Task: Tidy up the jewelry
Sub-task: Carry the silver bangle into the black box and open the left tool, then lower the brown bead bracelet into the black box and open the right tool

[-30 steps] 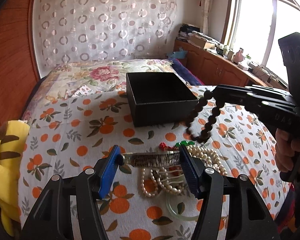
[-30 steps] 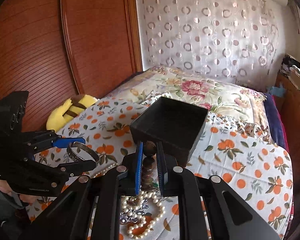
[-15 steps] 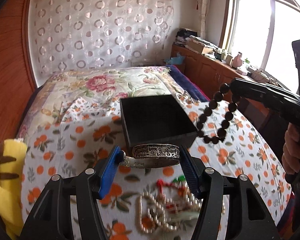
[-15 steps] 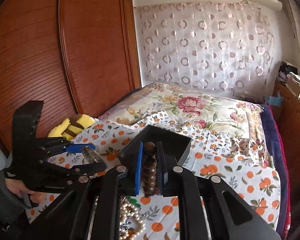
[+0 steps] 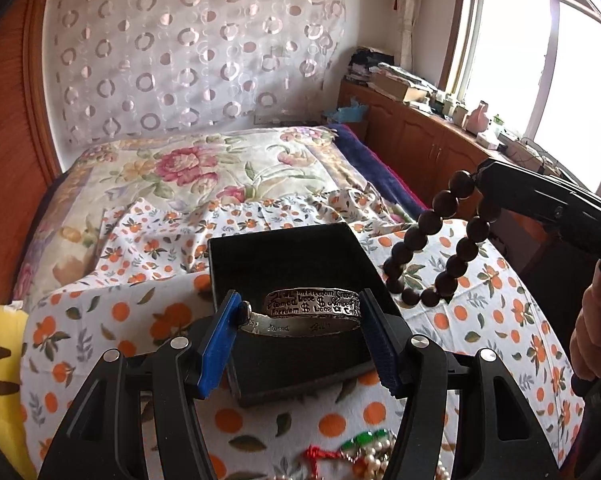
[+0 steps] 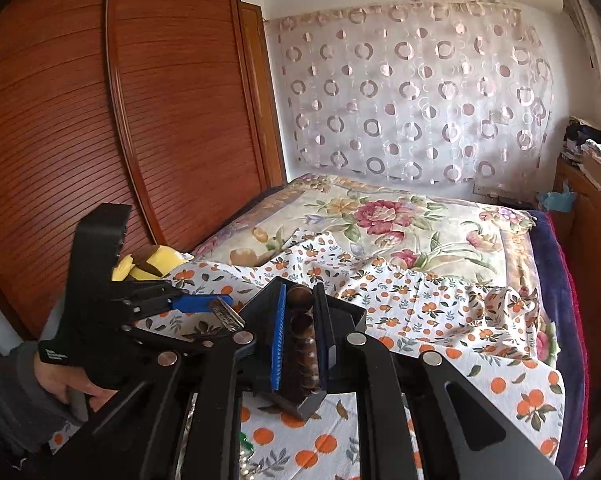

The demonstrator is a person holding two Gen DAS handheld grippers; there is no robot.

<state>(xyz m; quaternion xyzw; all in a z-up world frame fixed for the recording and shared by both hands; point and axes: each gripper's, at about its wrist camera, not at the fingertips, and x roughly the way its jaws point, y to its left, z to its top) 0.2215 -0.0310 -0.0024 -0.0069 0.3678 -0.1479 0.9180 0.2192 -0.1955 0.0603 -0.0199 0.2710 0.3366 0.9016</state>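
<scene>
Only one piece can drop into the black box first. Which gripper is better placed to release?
Left, probably: its bangle hangs over the black box, while the right gripper's bead bracelet dangles beside it.

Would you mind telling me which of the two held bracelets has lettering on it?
The silver cuff bangle in the left gripper is engraved with words; the dark wooden bead bracelet hanging from the right gripper is plain.
</scene>
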